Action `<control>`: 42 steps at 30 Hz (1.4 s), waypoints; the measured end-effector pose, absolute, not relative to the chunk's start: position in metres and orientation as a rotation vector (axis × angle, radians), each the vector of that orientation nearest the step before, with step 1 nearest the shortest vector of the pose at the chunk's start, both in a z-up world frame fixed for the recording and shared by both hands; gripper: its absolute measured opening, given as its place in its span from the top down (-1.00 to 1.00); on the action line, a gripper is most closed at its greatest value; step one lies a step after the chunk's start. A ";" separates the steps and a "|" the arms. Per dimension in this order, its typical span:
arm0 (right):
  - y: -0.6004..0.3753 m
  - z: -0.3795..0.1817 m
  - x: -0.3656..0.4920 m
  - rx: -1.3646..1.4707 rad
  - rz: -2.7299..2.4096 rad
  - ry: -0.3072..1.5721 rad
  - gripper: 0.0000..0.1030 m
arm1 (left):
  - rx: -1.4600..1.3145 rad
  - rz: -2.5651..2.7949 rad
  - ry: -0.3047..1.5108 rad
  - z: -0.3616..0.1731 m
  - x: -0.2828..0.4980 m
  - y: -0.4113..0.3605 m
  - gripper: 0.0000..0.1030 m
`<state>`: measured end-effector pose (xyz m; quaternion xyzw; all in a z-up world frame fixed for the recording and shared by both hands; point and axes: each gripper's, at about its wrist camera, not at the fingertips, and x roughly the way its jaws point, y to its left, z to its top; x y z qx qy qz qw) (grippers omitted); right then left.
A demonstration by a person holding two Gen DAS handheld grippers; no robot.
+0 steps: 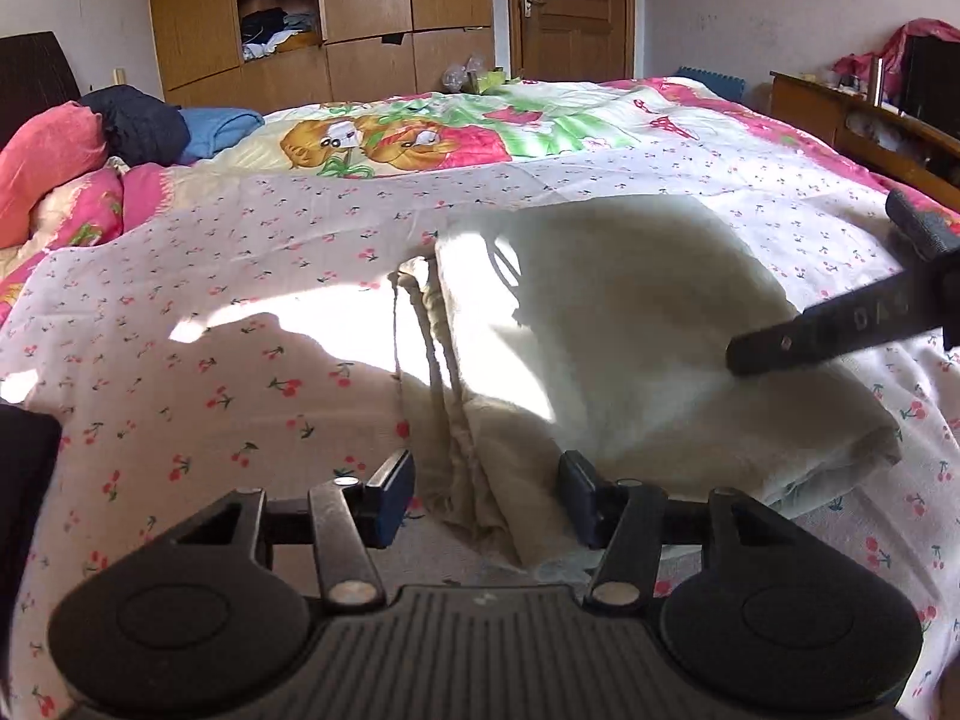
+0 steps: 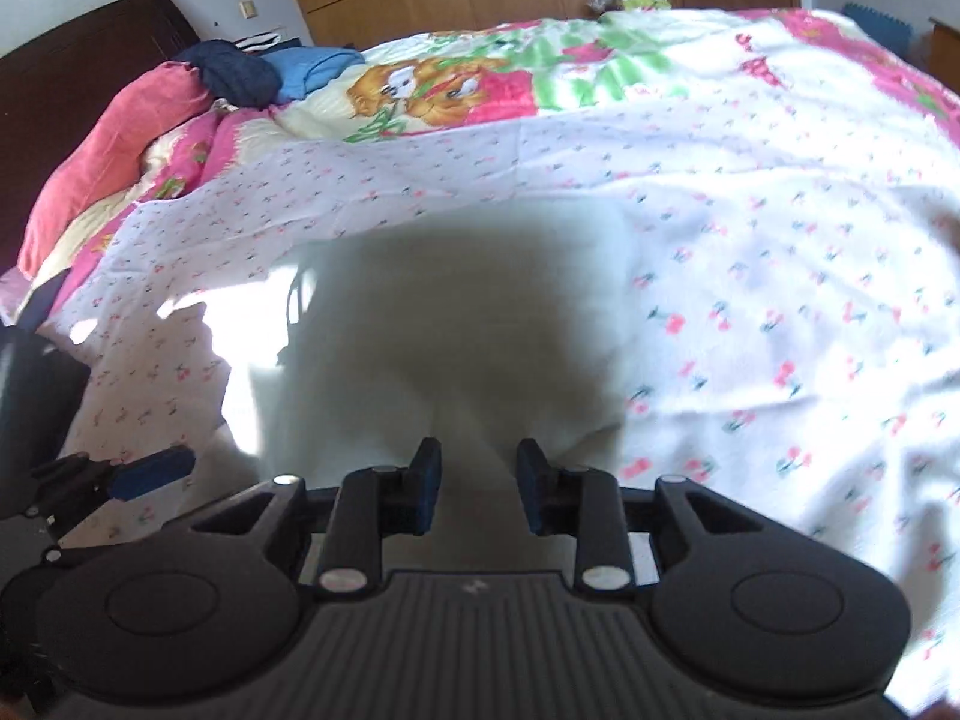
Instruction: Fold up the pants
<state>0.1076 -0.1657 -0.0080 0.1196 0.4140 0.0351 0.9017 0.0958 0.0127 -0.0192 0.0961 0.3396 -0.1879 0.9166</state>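
Observation:
Cream pants (image 1: 600,330) lie folded on the cherry-print sheet (image 1: 210,312), waistband and drawstrings (image 1: 438,360) toward the left. My left gripper (image 1: 486,498) is open, its fingers either side of the pants' near waistband corner, just above it. My right gripper (image 2: 479,489) is open and empty, low over the pants (image 2: 444,324), which lie in shadow. The right gripper also shows in the left wrist view (image 1: 840,324), over the pants' right side. The left gripper's finger (image 2: 156,471) shows at the left of the right wrist view.
The bed carries a cartoon-print quilt (image 1: 480,120) behind the sheet. Pillows and piled clothes (image 1: 90,144) sit at the head on the left. A wooden wardrobe (image 1: 360,12) and door stand behind; a low cabinet (image 1: 870,114) is at the right.

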 end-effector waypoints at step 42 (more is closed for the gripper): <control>-0.159 -0.014 0.037 0.430 0.079 0.829 0.40 | 0.169 -0.304 0.740 0.017 0.036 0.015 -0.36</control>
